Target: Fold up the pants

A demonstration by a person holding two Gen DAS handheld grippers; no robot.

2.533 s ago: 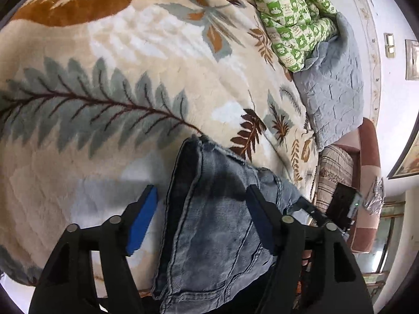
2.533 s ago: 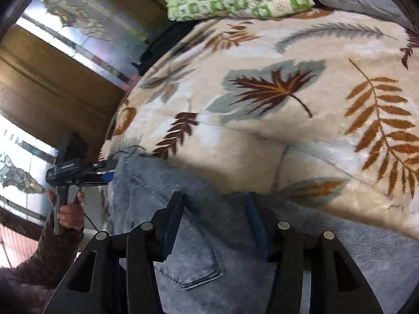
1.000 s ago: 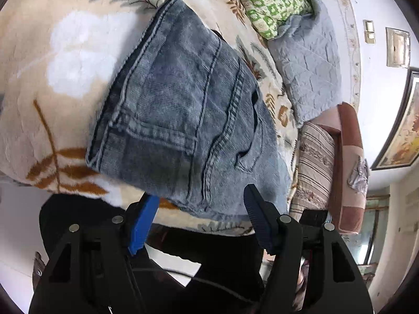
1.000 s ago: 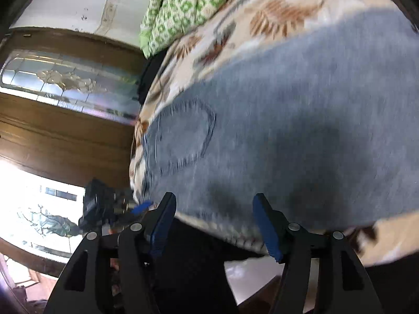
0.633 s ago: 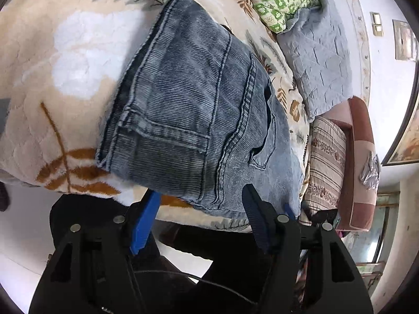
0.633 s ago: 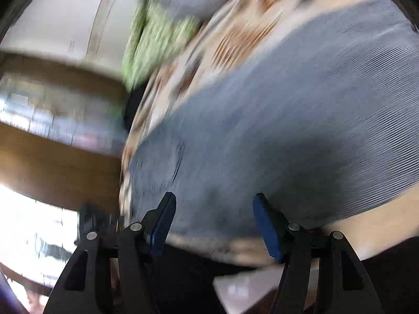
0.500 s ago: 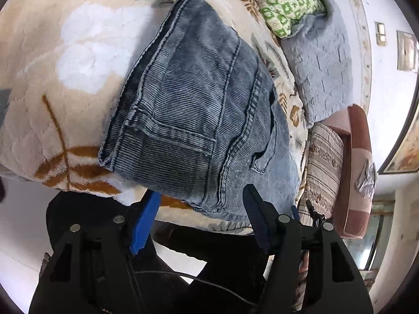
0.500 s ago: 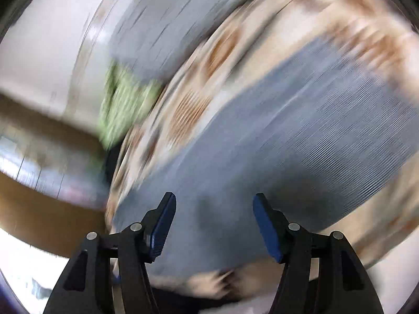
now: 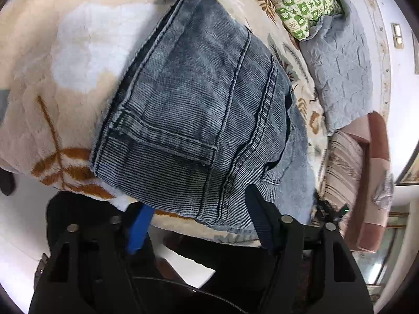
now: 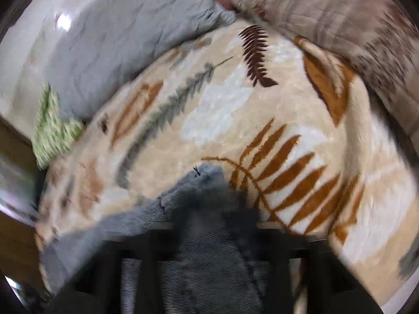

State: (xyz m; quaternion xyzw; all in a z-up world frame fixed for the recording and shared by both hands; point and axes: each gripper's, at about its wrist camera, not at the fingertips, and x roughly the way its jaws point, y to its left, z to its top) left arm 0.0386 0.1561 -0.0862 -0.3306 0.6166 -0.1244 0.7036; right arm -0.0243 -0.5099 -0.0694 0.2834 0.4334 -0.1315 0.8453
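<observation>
Nearest in the left wrist view: left gripper, two black fingers set apart, one faced with a blue pad. Jaws just closing a little, yet not pressing on anything. Poking in between the fingertips, the near hem of the pants, at the near edge of the bed. Below that edge, pale floor and something dark.

Just beyond, folded blue-grey ribbed denim, lying flat on the leaf-patterned blanket, seams and a pocket opening facing up, one end overhanging the blanket's near edge. Further back, toward the far right corner of the bed, a green checked quilt and a grey quilted cover. Off the right edge, a striped cushion.

Nearest in the right wrist view, much blurred: right gripper, jaws just drawn nearly together and clamped on a bunched fold of the same denim. Cloth running back under the black frame and trailing off to the lower left across the blanket. Beyond the pinched corner, bare blanket with orange, brown and grey fern leaves. Farthest back, the grey cover at upper left, a striped cushion at upper right.
</observation>
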